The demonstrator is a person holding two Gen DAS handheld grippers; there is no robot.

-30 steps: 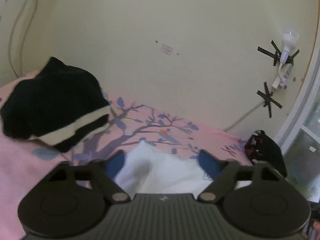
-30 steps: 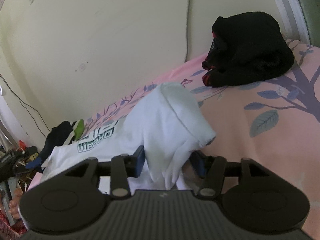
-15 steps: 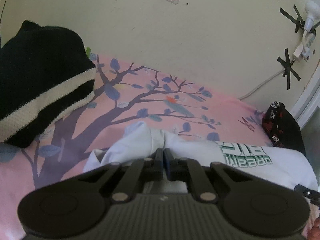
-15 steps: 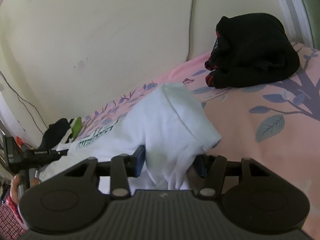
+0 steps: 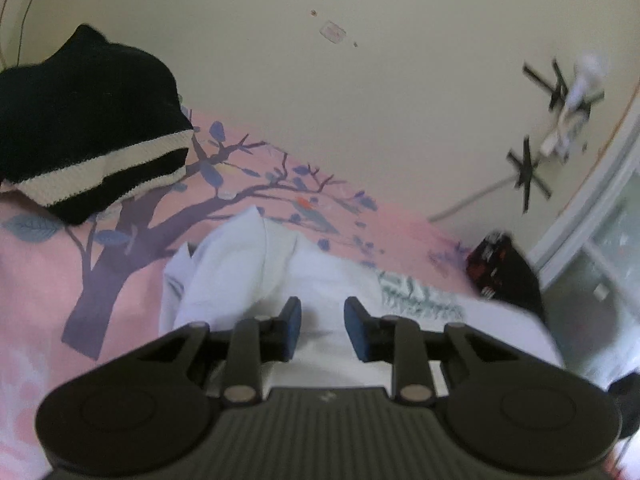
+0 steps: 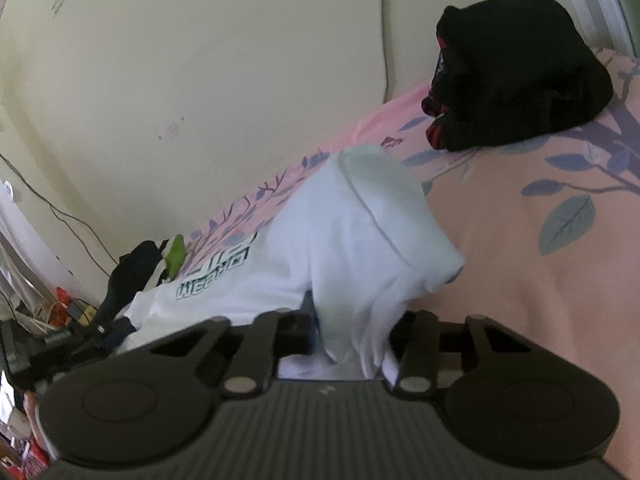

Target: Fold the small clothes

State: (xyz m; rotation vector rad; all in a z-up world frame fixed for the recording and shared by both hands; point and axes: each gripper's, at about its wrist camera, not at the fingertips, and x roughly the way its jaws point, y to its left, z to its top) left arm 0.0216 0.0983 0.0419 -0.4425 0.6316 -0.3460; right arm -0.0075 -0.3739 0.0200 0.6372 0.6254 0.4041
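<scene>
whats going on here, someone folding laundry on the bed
A person with a gripper in each hand is folding a white t-shirt on the pink bedsheet. The right gripper is closing around a bunched sleeve. The left gripper is opening over the shirt's other side, pads clear of the cloth.

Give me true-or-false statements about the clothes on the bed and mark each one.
1. The white shirt has green lettering. True.
2. The left gripper pinches a fold of the shirt. False: its fingers stand apart and are opening, shirt beneath them.
3. A bunch of shirt cloth sits between the right gripper fingers. True; they are closing.
4. The black-and-white knit lies on top of the shirt. False: it lies apart, on the pink sheet.
5. The black bundle lies near the wall. True.
</scene>
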